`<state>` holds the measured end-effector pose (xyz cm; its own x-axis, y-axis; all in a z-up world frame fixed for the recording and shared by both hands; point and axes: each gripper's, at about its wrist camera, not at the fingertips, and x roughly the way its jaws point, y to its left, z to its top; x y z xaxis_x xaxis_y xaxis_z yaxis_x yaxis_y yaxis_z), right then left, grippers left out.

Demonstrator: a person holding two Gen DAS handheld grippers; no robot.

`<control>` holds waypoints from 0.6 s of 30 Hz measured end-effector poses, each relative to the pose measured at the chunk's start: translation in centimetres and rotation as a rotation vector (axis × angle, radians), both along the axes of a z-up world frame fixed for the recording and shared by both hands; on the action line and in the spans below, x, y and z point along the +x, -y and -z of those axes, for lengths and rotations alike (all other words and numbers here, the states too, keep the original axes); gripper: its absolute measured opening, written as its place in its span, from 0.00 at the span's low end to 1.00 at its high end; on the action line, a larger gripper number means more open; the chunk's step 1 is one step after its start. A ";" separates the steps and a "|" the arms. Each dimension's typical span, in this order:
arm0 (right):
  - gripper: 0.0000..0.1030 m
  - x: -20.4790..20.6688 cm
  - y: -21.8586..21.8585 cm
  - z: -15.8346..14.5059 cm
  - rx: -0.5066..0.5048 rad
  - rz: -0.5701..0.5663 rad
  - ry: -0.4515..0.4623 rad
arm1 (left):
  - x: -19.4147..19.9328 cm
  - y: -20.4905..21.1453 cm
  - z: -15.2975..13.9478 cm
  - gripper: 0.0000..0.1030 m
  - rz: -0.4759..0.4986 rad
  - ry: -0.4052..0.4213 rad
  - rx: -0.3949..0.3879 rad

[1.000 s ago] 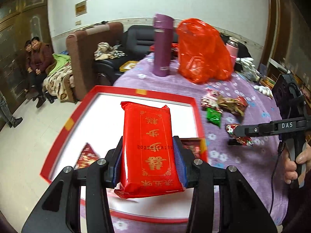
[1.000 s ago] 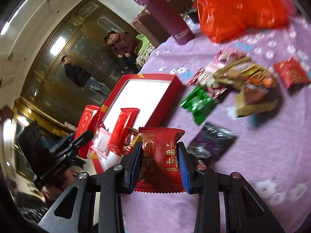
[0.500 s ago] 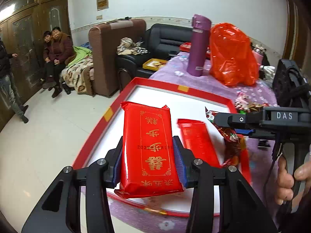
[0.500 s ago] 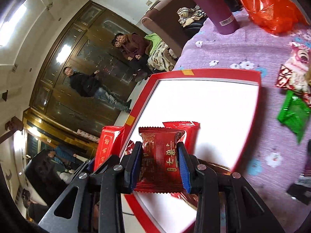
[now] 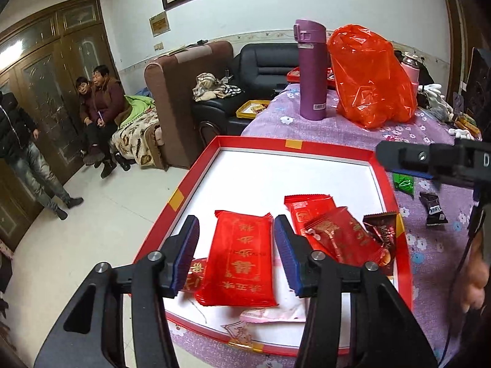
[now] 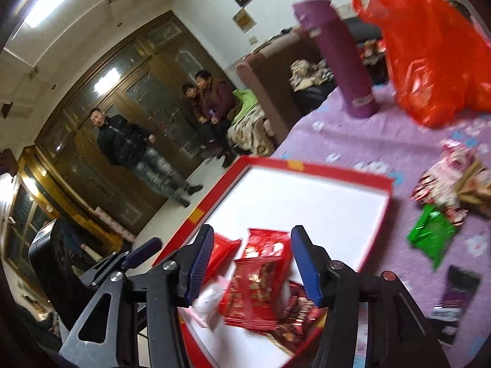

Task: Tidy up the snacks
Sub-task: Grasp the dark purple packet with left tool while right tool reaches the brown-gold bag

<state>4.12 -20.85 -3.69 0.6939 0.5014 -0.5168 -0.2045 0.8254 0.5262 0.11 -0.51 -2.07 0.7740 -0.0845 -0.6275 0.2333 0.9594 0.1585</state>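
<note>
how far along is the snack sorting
Partly done: several red packets, including the large red packet, lie in the red tray. Nothing is in hand; the left gripper and right gripper are both open. Left on the purple cloth: the green packet, dark packet and mixed pile.

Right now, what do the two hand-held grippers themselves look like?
Both match: the left hand-held gripper and right hand-held gripper have black angular frames with silver bolts and ribbed blue finger pads. The right one carries white lettering and a thin black cable.

Black left tool point(image 5: 235, 254) and right tool point(image 6: 252, 265), blue ribbed pads, silver screws.
</note>
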 end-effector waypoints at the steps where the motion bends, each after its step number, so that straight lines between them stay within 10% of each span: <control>1: 0.56 -0.2 0.6 -0.2 0.001 0.011 -0.002 | 0.0 0.2 -0.1 0.55 -0.001 0.002 0.006; 18: 0.65 -3.3 15.1 -0.5 0.046 0.270 -0.028 | -1.1 5.3 -1.6 0.60 0.039 0.047 0.096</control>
